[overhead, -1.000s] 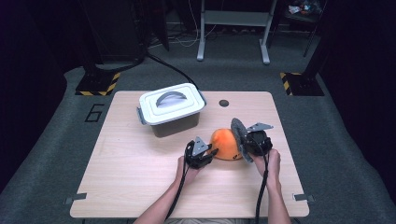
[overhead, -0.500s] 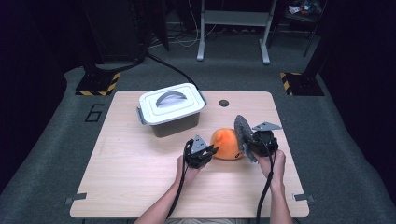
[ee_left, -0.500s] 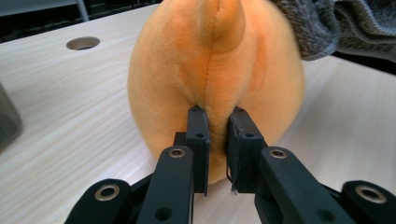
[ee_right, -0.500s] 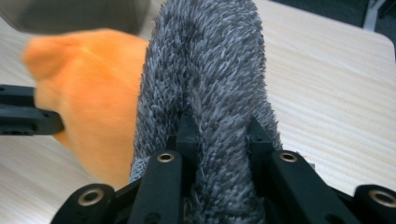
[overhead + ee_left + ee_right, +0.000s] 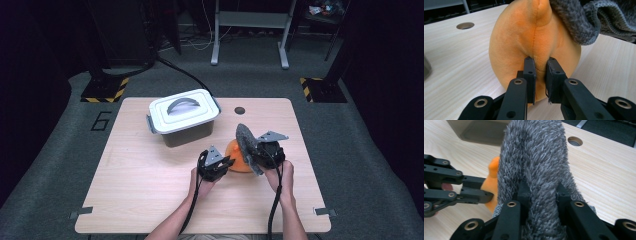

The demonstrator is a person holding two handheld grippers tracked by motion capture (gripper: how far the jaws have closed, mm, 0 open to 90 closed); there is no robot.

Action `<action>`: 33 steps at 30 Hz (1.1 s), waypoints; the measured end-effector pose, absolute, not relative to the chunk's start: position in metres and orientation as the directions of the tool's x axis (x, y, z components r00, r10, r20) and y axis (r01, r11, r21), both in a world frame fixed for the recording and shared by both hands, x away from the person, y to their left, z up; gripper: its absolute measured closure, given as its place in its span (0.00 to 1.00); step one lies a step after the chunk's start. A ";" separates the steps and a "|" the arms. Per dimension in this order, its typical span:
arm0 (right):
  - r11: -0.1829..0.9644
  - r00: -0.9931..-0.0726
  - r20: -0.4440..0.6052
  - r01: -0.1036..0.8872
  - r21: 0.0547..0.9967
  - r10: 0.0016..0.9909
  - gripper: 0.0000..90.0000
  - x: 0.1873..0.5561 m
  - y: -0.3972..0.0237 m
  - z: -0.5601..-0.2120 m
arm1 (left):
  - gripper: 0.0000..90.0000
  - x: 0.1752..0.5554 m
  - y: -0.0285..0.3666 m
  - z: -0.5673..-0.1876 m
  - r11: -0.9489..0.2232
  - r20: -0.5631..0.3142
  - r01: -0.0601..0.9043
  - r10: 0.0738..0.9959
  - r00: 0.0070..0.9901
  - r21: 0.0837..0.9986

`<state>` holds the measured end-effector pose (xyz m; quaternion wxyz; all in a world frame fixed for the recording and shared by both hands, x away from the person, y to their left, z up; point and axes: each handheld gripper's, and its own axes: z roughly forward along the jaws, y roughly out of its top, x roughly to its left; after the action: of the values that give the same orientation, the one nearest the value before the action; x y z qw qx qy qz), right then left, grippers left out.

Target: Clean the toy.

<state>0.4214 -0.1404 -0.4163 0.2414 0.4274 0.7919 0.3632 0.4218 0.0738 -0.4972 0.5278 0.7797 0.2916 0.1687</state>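
Left claw (image 5: 539,71) is pinching a seam fold of the orange plush (image 5: 524,45), sitting right of centre on the bench (image 5: 150,200). Right claw (image 5: 541,192) is clamping the grey cover (image 5: 536,157), draping the plush's right side. Risk: thin seam pinch slipping, the plush dragging along with the cover.

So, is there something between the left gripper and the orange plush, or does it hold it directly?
Nothing visible stands between them. The left gripper pinches a fold of the orange plush directly. The grey fuzzy cloth, clamped in the right gripper, drapes over the plush's far side, away from those jaws.
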 end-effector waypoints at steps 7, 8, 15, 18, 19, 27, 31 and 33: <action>0.372 -0.463 -0.107 0.531 0.762 0.880 0.81 0.424 -0.146 -0.425 | 0.89 0.424 0.077 -0.505 -0.246 -0.068 0.286 0.636 0.769 0.926; 0.361 -0.450 -0.101 0.540 0.760 0.887 0.81 0.425 -0.149 -0.427 | 0.89 0.425 0.078 -0.506 -0.239 -0.075 0.289 0.637 0.767 0.927; 0.308 -0.404 -0.055 0.594 0.743 0.913 0.81 0.430 -0.168 -0.444 | 0.88 0.426 0.079 -0.508 -0.229 -0.081 0.287 0.635 0.769 0.930; 0.301 -0.387 -0.053 0.618 0.726 0.921 0.81 0.432 -0.176 -0.450 | 0.88 0.426 0.079 -0.509 -0.225 -0.081 0.285 0.636 0.768 0.932; 0.301 -0.378 -0.057 0.626 0.720 0.924 0.81 0.433 -0.178 -0.452 | 0.88 0.426 0.080 -0.509 -0.222 -0.081 0.284 0.639 0.765 0.933; 0.278 -0.342 -0.030 0.705 0.652 0.939 0.81 0.444 -0.194 -0.481 | 0.88 0.426 0.081 -0.511 -0.210 -0.079 0.273 0.639 0.765 0.939; 0.267 -0.339 -0.023 0.694 0.669 0.940 0.81 0.440 -0.196 -0.475 | 0.88 0.426 0.084 -0.512 -0.206 -0.081 0.267 0.631 0.772 0.941; 0.262 -0.338 -0.025 0.679 0.685 0.941 0.81 0.437 -0.197 -0.468 | 0.88 0.426 0.084 -0.512 -0.194 -0.087 0.267 0.635 0.768 0.944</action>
<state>0.4373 -0.1972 -0.4675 0.2215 0.5308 0.7630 0.2951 0.4264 0.0837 -0.5123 0.5602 0.7551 0.2986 0.1640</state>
